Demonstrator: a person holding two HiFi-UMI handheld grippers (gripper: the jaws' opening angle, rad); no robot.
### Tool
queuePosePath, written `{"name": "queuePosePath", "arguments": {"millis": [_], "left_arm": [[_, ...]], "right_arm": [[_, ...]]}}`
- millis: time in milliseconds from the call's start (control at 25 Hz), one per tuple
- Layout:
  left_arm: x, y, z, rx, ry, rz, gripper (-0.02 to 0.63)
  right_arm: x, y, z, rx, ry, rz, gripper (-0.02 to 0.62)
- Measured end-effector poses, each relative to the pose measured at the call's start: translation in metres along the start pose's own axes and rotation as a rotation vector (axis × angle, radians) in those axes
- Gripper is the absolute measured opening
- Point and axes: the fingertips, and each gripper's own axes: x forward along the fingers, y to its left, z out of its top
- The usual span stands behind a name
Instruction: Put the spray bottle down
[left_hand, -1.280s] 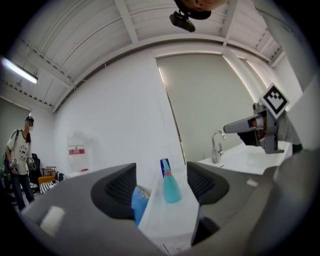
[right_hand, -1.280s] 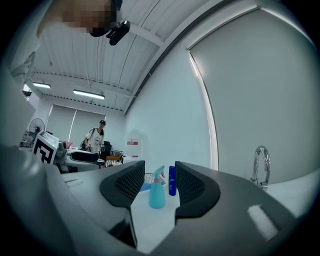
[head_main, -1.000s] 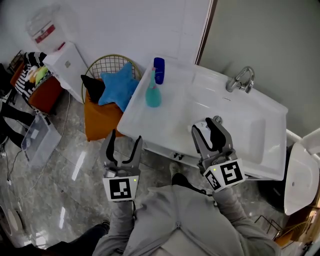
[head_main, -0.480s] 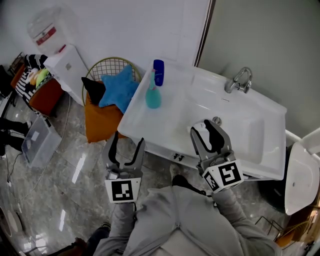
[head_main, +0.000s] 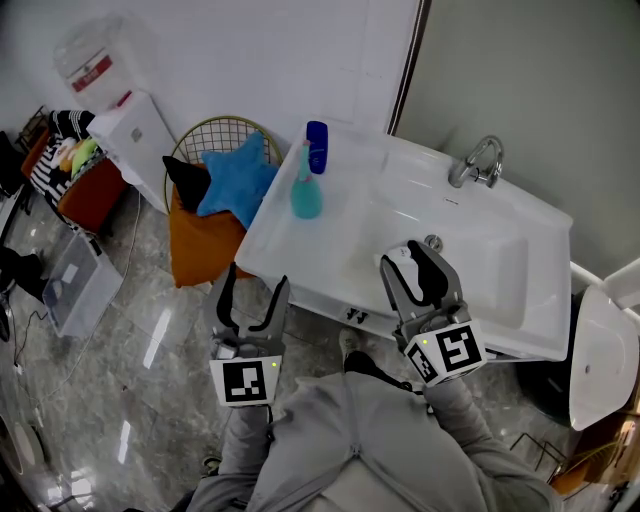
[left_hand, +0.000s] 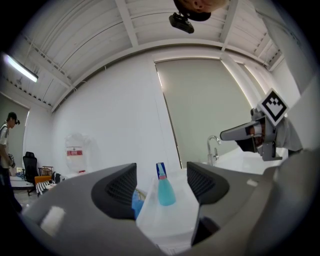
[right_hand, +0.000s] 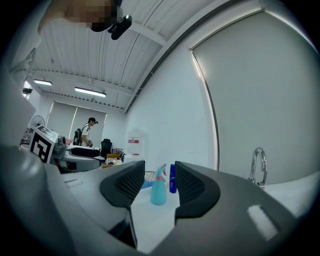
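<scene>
**First:** Head view to begin with. Where is the spray bottle (head_main: 305, 187)?

**Second:** Upright on the white washstand (head_main: 290, 255), near its upper left corner, just beside a dark blue bottle (head_main: 317, 143) (the teal one is the sprayer). Neither gripper touches it.

**First:** And the left gripper (head_main: 251, 287)?

**Second:** Lower left of centre, off the washstand's front edge, over the grey floor (head_main: 130, 340). Its jaws stand apart with nothing between them. In the left gripper view the sprayer shows in the gap, but well off on the counter.

**First:** The right gripper (head_main: 410, 262)?

**Second:** Lower centre-right, above the front part of the basin, jaws likewise spread and empty. The right gripper view frames both bottles between them, again well apart from the gripper.

**First:** Anything else about?

**Second:** A chrome tap (head_main: 478, 160) at the upper right of the basin. There is also a blue star cushion (head_main: 236, 176) on an orange seat (head_main: 200, 240), left of the washstand.
</scene>
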Motion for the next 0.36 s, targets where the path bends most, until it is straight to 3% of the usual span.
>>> {"name": "queuePosePath", "arguments": {"millis": [360], "left_arm": [[0.0021, -0.0006, -0.0018, -0.007, 0.006, -0.004, 0.351]], "right_arm": [[0.002, -0.0007, -0.0015, 0.002, 0.004, -0.002, 0.184]]}}
